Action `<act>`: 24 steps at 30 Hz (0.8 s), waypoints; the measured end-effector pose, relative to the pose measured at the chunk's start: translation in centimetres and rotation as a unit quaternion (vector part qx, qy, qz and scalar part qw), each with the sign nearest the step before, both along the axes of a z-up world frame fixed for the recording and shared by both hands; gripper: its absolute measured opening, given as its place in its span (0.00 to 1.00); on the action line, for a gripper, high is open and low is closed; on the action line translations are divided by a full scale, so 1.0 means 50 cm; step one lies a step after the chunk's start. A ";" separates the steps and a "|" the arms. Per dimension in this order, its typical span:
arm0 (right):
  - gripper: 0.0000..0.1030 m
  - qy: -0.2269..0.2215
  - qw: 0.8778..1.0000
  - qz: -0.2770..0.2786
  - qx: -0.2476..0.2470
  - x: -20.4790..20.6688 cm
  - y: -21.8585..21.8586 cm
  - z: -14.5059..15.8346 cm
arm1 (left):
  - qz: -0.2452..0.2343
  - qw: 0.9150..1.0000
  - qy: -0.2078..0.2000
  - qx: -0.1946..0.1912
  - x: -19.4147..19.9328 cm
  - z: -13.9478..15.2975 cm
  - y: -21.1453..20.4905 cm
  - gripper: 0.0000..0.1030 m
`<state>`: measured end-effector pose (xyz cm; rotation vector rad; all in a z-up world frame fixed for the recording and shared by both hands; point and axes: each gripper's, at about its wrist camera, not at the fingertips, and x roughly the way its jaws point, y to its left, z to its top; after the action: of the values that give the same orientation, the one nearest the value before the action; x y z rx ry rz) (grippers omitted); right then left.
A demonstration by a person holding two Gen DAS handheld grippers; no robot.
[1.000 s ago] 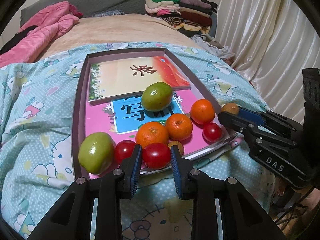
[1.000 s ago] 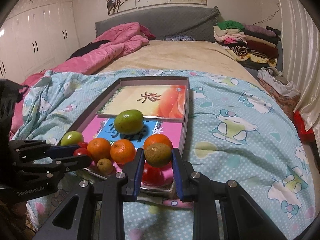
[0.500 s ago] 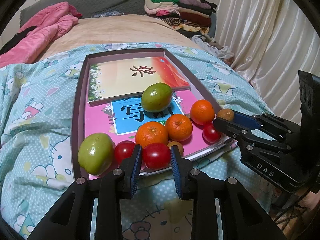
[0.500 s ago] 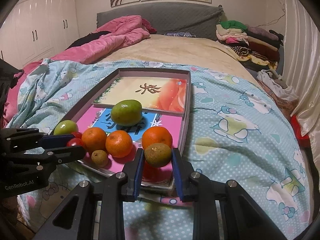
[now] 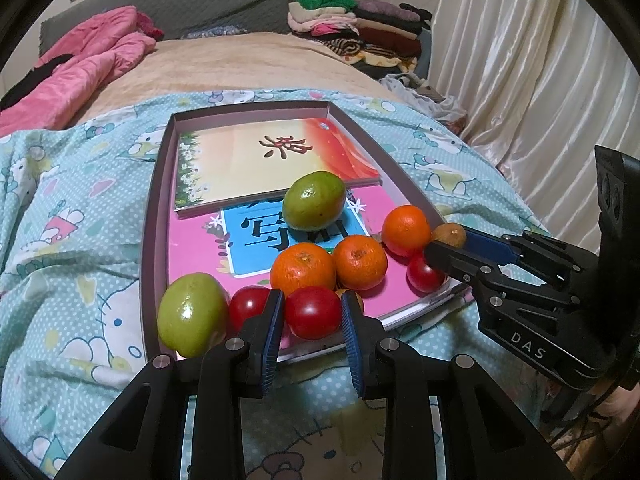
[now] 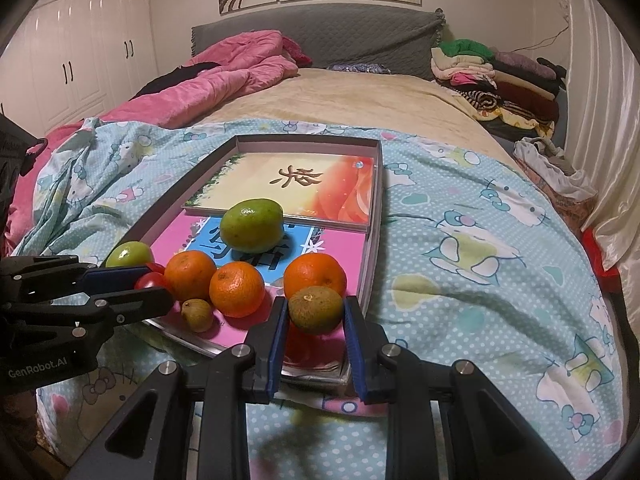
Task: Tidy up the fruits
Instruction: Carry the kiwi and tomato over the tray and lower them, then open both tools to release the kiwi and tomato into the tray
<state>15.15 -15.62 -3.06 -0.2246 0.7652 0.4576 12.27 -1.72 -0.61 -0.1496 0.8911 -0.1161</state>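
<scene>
While your left gripper (image 5: 312, 312) clamps the tomato (image 5: 313, 312), right gripper (image 6: 316, 314) grips the brown fruit (image 6: 316, 309); both sit at the tray (image 5: 154, 216) near edge.

Right gripper (image 6: 316, 312) fingers clamp brownish-green fruit (image 6: 316, 309), seemingly lifted over tray (image 6: 370, 240); oranges (image 6: 236, 289) behind.

Both wrist views sit close at the tray's (image 5: 158, 208) near end, angled downward toward the headboard (image 6: 360, 36); left view from its left corner, right from its right. Shared: tray, fruit.
</scene>
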 end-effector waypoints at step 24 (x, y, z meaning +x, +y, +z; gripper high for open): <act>0.50 -0.010 1.000 -0.011 0.022 -0.003 -0.012 0.014 | -0.002 1.000 0.000 0.003 0.000 -0.001 -0.002 0.29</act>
<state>15.02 -16.20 -2.35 -0.1788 0.7356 0.4508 12.27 -1.84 -0.66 -0.1423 0.8917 -0.1169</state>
